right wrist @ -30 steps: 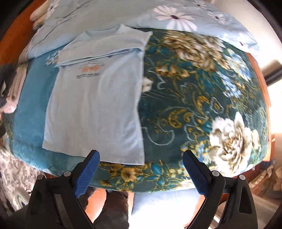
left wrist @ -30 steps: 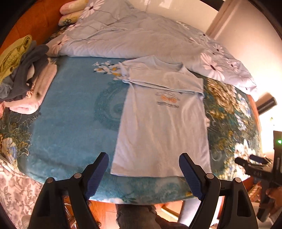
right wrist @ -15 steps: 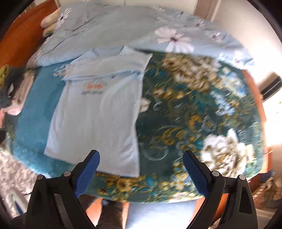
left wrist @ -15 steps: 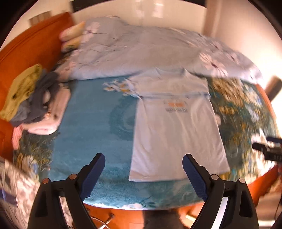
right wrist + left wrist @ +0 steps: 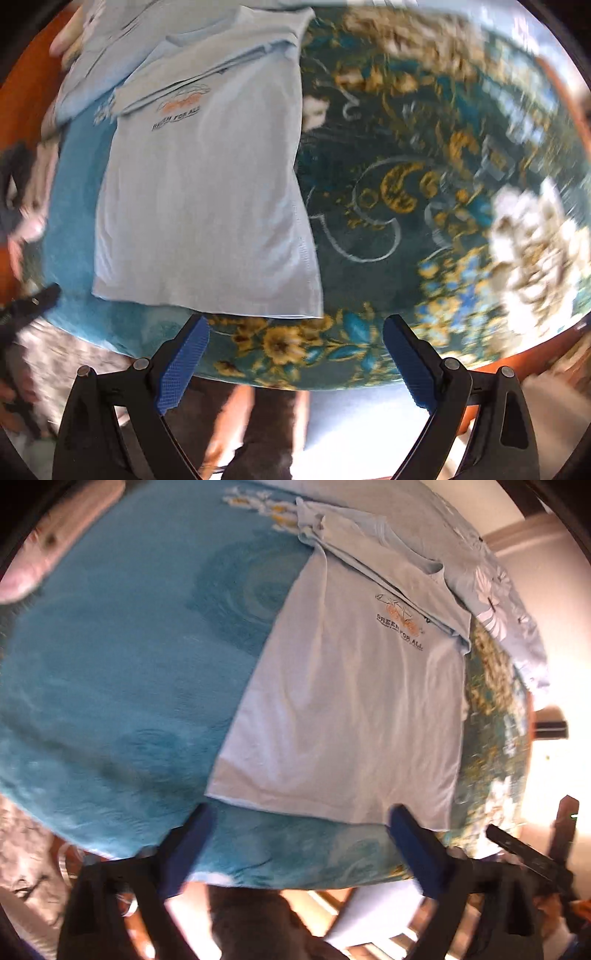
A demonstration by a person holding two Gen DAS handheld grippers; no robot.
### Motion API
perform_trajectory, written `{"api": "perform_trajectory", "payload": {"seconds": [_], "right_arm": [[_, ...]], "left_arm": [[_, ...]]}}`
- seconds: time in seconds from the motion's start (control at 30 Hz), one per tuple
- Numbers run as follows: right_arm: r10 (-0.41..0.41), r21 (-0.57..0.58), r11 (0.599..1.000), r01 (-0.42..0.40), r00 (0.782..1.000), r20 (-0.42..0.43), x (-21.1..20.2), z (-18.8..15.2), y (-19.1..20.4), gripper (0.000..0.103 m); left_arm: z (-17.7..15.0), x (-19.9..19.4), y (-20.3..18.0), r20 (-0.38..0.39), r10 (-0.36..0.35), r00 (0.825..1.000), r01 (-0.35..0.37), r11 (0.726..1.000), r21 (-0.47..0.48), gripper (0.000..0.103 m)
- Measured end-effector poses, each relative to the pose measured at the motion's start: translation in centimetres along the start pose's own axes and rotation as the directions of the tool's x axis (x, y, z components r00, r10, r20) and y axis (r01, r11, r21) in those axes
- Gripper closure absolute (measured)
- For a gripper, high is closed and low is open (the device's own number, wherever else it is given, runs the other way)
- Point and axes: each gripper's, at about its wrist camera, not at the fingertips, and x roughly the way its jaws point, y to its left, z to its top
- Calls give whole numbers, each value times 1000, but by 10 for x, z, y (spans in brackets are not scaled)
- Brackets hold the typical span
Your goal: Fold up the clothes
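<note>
Pale-blue T-shirt (image 5: 343, 701) flat, hem just beyond left claw (image 5: 299, 845)

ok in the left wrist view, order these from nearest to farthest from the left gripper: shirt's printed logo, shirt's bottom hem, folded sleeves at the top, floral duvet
1. Bottom hem: just ahead of the left gripper, between its open fingers.
2. Printed logo: farther up the shirt, on the chest.
3. Folded sleeves: across the shirt's top, just past the logo.
4. Floral duvet: beyond the shirt, upper right.

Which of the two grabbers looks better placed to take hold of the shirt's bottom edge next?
Left, probably. The left gripper, open, has the T-shirt hem spanning its fingers. The right gripper, also open, faces only the hem's corner and mostly floral blanket.
</note>
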Motion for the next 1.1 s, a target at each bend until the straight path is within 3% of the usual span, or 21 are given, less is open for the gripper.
{"api": "perform_trajectory", "payload": {"seconds": [0.17,0.3,0.37,0.5,0.67,0.73,0.8,0.87,0.93,1.0,1.03,1.07,1.1], "right_arm": [[48,101,994,-45,998,-29,22,16,-26,0],[90,126,989,-81,993,-72,43,24,-34,0],[74,106,992,-64,993,-95,52,27,-32,1],[111,143,985,-94,987,-114,64,23,-34,2],[157,191,973,-130,978,-134,78,18,-36,25],[176,211,967,-145,974,-141,83,16,-36,27],[202,235,958,-167,970,-135,83,14,-38,29],[237,250,948,-197,962,-140,83,13,-37,52],[267,251,942,-222,950,-160,85,10,-32,67],[269,236,946,-223,945,-185,88,6,-25,74],[263,236,948,-215,945,-193,88,4,-23,83],[256,237,949,-207,946,-201,88,2,-22,91],[250,238,951,-200,946,-207,88,0,-20,92]], "left_arm": [[12,18,12,-6,11,1000,-11,1000,-25,0],[18,33,15,-27,79,996,-79,997,6,4],[21,42,16,-46,126,991,-125,992,24,21],[22,59,19,-102,138,985,-133,990,48,28],[17,69,22,-140,104,985,-98,994,51,40],[17,67,30,-138,54,989,-55,998,-5,45],[16,65,37,-145,26,989,-33,998,-44,57],[13,67,39,-176,31,984,-39,998,-42,70],[10,69,39,-202,32,979,-40,998,-38,73],[8,71,35,-222,35,974,-45,998,-38,85],[6,72,33,-227,41,973,-50,998,-38,95],[5,71,30,-226,49,973,-59,998,-36,96],[4,70,27,-223,53,973,-63,997,-35,97]]}}
